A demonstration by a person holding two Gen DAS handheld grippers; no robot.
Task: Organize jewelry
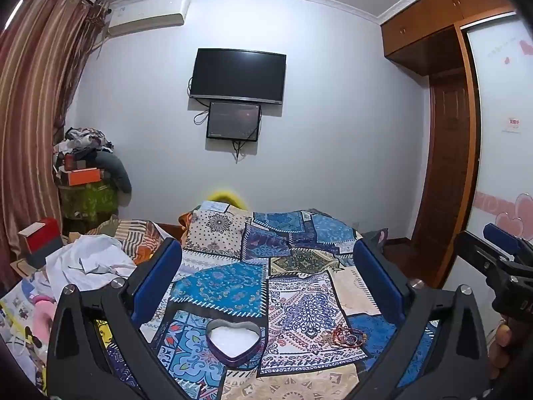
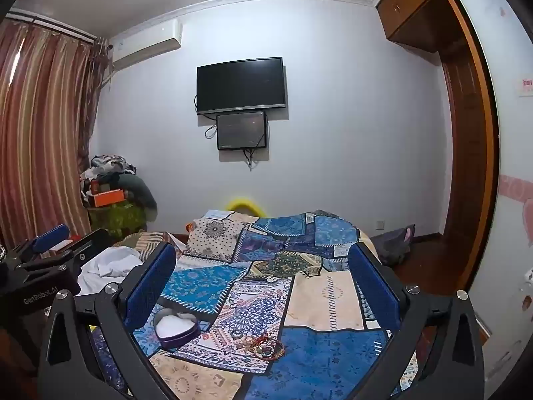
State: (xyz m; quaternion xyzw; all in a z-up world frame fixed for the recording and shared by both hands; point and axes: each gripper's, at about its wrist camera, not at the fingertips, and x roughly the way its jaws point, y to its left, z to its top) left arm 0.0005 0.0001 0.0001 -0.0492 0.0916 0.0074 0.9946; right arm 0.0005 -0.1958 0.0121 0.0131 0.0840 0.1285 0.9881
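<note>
A purple heart-shaped box (image 1: 233,341) with a white lining lies open on the patchwork bedspread (image 1: 233,283); it also shows in the right wrist view (image 2: 176,328). A small heap of jewelry (image 1: 344,335), red bead bracelets and rings, lies to the right of the box and shows in the right wrist view (image 2: 265,346). My left gripper (image 1: 266,260) is open and empty, held above the box. My right gripper (image 2: 261,263) is open and empty, above the jewelry. Each gripper also shows at the edge of the other's view: the right one (image 1: 499,250), the left one (image 2: 53,243).
The bed fills the foreground. White cloth (image 1: 90,260) and a red box (image 1: 40,240) lie at its left. A pile of clothes and boxes (image 1: 86,173) stands by the curtain. A TV (image 1: 238,76) hangs on the far wall. A wooden wardrobe and door (image 1: 446,166) are at right.
</note>
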